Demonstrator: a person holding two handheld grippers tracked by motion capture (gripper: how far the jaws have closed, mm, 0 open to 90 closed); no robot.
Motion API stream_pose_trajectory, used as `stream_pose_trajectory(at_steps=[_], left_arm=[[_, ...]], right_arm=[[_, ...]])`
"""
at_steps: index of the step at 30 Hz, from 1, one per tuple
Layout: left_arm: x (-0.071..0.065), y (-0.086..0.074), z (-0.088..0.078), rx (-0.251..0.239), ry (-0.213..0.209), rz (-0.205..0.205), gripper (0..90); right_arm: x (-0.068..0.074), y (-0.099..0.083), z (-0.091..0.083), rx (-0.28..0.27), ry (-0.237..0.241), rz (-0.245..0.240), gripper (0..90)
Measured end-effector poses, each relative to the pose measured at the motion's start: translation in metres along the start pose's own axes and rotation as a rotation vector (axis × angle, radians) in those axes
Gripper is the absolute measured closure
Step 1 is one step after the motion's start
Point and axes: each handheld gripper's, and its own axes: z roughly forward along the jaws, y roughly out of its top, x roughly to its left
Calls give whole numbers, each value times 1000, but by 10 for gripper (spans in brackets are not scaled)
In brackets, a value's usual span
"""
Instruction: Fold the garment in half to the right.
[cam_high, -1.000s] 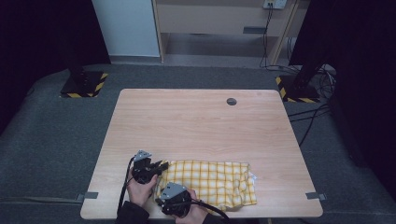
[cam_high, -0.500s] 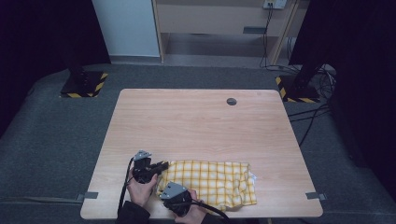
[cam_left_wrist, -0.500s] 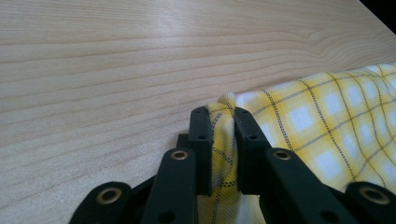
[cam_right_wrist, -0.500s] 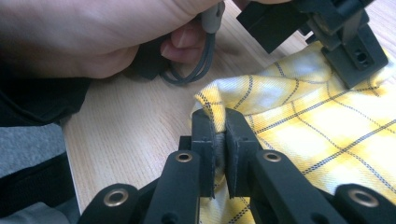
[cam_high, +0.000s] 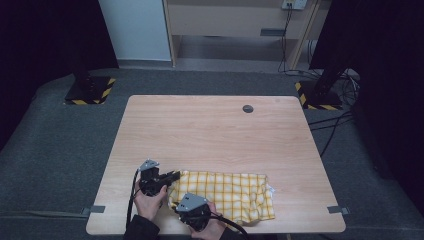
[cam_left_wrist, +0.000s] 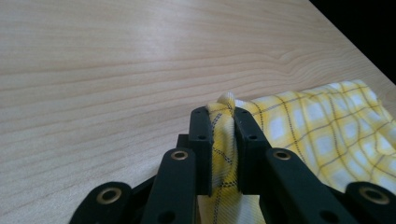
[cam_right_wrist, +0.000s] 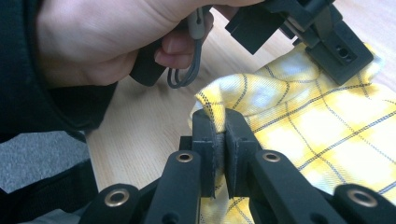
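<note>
free: table (cam_high: 210, 135) beyond cloth (cam_high: 235, 192) bare | obstacle: small dark disc (cam_high: 247, 108) near far edge

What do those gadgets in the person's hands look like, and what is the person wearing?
Each hand holds a black, blocky tool. The left gripper and right gripper each carry a grey three-cornered plate on top and trail a black cable. Close up, the jaws are flat black bars on linked arms with brass-coloured rivets. The sleeves are dark.

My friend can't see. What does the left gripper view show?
Two black jaws of the left tool pinch a bunched edge of a yellow checked cloth, which lies on a pale wooden table.
</note>
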Motion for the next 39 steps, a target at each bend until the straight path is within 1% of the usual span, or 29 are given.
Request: stream_pose_trajectory(at_steps=[4,5,6,10,12,13,14,15,16,17,18,19,21,28,30,36,39], left_arm=[[-5,3,-2,-7,-8,10,791],[-6,4,-4,-10,-18,3,791],[-6,4,-4,-10,-18,3,791],[-12,8,-6,-11,-31,13,791],[-14,10,-7,-14,-37,14,791],[-16,11,-7,-18,-40,19,791],[-21,15,-7,-21,-44,34,791],[-21,15,-7,-21,-44,34,791],[-25,18,-8,-24,-50,45,791],[-25,18,-8,-24,-50,45,791],[-30,22,-9,-27,-51,61,791],[-30,22,-9,-27,-51,61,791],[-36,27,-8,-29,-58,77,790],[-44,34,-7,-31,-70,101,790],[-47,35,-7,-37,-77,102,790],[-54,39,-2,-35,-84,122,790],[-59,42,1,-33,-89,126,790]], right_arm=[[0,4,-7,-16,-1,3,846],[0,5,-10,-22,1,2,846],[0,5,-10,-22,1,2,846],[-2,10,-19,-35,9,9,844],[-3,10,-20,-40,10,10,844],[-4,11,-23,-43,10,13,844],[-5,11,-27,-52,9,15,844],[-5,11,-27,-52,9,15,844],[-7,11,-32,-62,11,21,843],[-8,11,-35,-67,12,23,843],[-8,11,-36,-71,12,25,843],[-8,11,-36,-71,12,25,843],[-12,12,-44,-85,16,37,842],[-18,12,-57,-105,18,52,839],[-20,11,-62,-109,18,57,838],[-26,7,-75,-122,4,77,838],[-30,4,-80,-126,-1,87,838]])
